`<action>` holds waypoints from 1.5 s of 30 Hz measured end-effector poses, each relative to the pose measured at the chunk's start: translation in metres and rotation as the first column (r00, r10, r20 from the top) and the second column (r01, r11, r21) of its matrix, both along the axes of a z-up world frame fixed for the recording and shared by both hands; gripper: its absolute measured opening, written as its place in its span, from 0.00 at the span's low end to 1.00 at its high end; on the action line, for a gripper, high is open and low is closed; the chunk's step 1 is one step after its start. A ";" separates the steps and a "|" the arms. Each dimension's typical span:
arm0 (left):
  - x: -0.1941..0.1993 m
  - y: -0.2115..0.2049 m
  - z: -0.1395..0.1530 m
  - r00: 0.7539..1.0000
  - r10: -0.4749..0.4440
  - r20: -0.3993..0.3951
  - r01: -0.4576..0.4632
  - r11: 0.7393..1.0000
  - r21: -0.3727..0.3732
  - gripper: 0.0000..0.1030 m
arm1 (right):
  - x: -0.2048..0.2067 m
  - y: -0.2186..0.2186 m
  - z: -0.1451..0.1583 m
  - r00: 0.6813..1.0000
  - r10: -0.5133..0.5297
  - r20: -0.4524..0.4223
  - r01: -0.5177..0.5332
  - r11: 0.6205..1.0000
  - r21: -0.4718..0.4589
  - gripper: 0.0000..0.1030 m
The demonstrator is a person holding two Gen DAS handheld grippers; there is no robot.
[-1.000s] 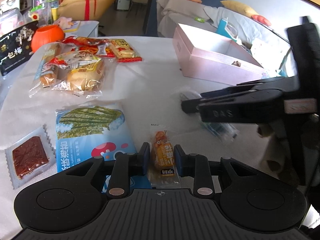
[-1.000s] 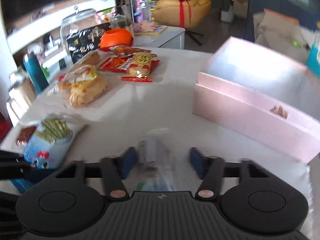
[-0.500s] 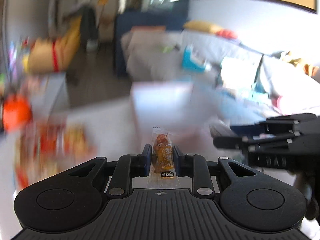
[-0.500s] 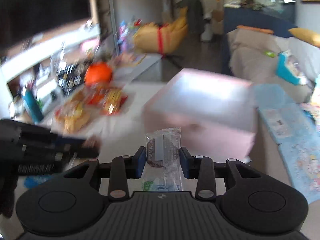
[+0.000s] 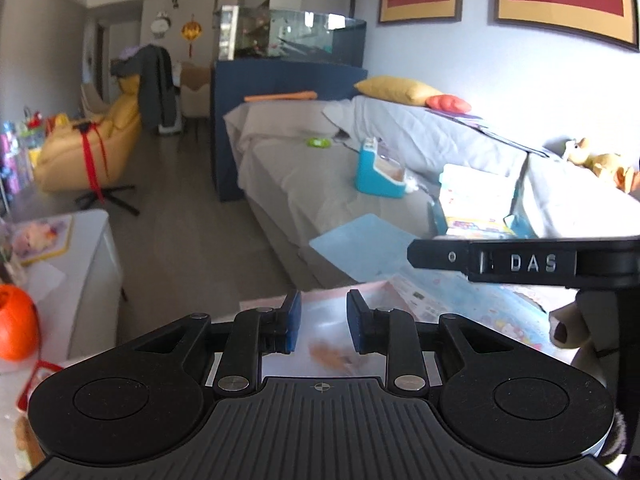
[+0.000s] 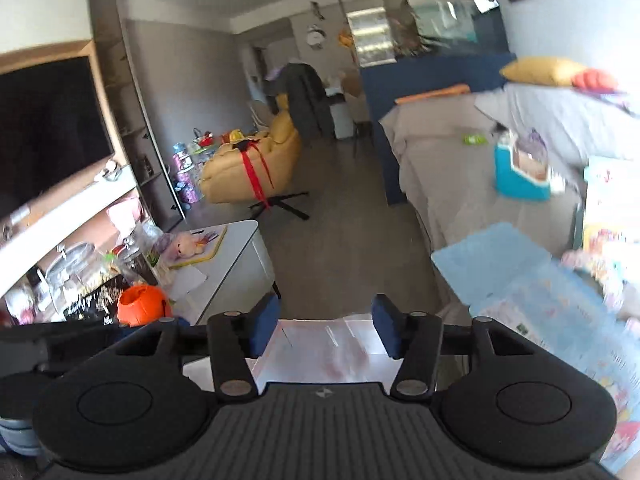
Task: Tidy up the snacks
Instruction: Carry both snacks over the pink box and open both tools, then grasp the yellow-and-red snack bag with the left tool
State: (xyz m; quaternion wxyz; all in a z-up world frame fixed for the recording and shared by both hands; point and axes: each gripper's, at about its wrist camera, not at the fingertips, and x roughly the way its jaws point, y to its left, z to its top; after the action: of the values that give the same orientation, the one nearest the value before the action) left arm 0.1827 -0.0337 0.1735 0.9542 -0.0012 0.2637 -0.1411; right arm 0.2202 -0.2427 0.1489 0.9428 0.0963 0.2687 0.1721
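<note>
My left gripper [image 5: 323, 320] hangs over the open pink box [image 5: 260, 304]. Its blue pads stand a narrow gap apart with nothing between them. The small orange snack [image 5: 330, 354] shows as a blur below the pads, inside the box. My right gripper [image 6: 325, 326] is over the same pink box [image 6: 292, 360], and its jaws are opening, wide apart. The clear packet [image 6: 340, 340] lies blurred beneath them, free of both pads. In the left wrist view the right gripper [image 5: 416, 254] reaches in side-on from the right.
An orange pumpkin pot [image 6: 140, 304] stands at the table's far left end, with snack packets [image 5: 28, 380] near it. Beyond the box are a blue picture book [image 5: 368, 244] and a grey sofa [image 5: 320, 168]. A hand [image 5: 568, 324] holds the right gripper.
Both grippers rose from the table and swung over the pink box. The orange snack has left the left pads and the clear packet the right pads. The right jaws have spread.
</note>
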 end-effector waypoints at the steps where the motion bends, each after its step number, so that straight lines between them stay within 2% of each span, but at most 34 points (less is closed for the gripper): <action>1: -0.001 0.002 -0.003 1.000 0.001 -0.005 -0.001 1.000 0.004 0.28 | -0.002 0.000 -0.004 1.000 -0.004 -0.003 0.004 1.000 -0.007 0.54; 3: -0.002 0.007 -0.010 1.000 0.003 -0.021 -0.003 1.000 0.014 0.29 | -0.008 0.001 -0.014 1.000 -0.002 -0.011 0.002 0.999 -0.033 0.58; 5: -0.008 0.017 -0.017 0.999 0.004 -0.040 -0.004 1.000 0.007 0.29 | -0.015 0.007 -0.023 1.000 0.010 -0.023 -0.012 0.998 -0.063 0.58; 10: -0.059 0.066 -0.051 0.992 0.046 -0.115 -0.045 0.999 0.012 0.28 | -0.042 0.023 -0.049 0.996 0.072 -0.055 -0.079 0.987 -0.142 0.62; 13: -0.101 0.112 -0.077 0.975 0.130 -0.182 -0.125 0.991 0.038 0.29 | -0.061 0.039 -0.067 0.992 0.110 -0.067 -0.122 0.968 -0.219 0.68; 16: -0.139 0.159 -0.093 0.939 0.243 -0.242 -0.237 0.970 0.054 0.28 | -0.079 0.061 -0.084 0.979 0.174 -0.106 -0.195 0.949 -0.246 0.68; 20: -0.194 0.212 -0.105 0.884 0.355 -0.304 -0.361 0.932 0.041 0.29 | -0.101 0.105 -0.100 0.937 0.303 -0.171 -0.335 0.919 -0.208 0.70; 25: -0.244 0.242 -0.120 0.843 0.407 -0.351 -0.431 0.902 0.011 0.29 | -0.134 0.181 -0.114 0.854 0.466 -0.230 -0.509 0.839 -0.193 0.70; 29: -0.252 0.255 -0.130 0.811 0.453 -0.370 -0.501 0.865 -0.038 0.29 | -0.163 0.242 -0.123 0.796 0.553 -0.247 -0.600 0.775 -0.199 0.70; 32: -0.252 0.264 -0.138 0.790 0.490 -0.368 -0.550 0.832 -0.074 0.29 | -0.179 0.274 -0.132 0.771 0.584 -0.254 -0.634 0.742 -0.219 0.70; 34: -0.247 0.265 -0.142 0.788 0.489 -0.373 -0.560 0.822 -0.106 0.29 | -0.187 0.286 -0.136 0.775 0.587 -0.233 -0.631 0.728 -0.268 0.73; 36: -0.242 0.256 -0.145 0.800 0.473 -0.369 -0.544 0.832 -0.112 0.31 | -0.197 0.288 -0.139 0.775 0.599 -0.199 -0.629 0.702 -0.335 0.74; 38: -0.237 0.244 -0.146 0.818 0.444 -0.366 -0.513 0.851 -0.115 0.32 | -0.198 0.278 -0.141 0.787 0.592 -0.173 -0.607 0.695 -0.386 0.74; 42: -0.228 0.217 -0.148 0.854 0.358 -0.378 -0.443 0.881 -0.166 0.33 | -0.188 0.242 -0.151 0.846 0.509 -0.159 -0.520 0.719 -0.461 0.76; 45: -0.219 0.195 -0.148 0.872 0.301 -0.386 -0.390 0.903 -0.177 0.33 | -0.179 0.206 -0.153 0.873 0.461 -0.158 -0.480 0.759 -0.439 0.80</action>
State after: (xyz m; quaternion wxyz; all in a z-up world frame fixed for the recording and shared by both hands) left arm -0.0359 0.1609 0.0251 0.8937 -0.1937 0.4046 0.0035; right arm 0.0414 -0.0363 -0.0044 0.8586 -0.1996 0.3363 0.3315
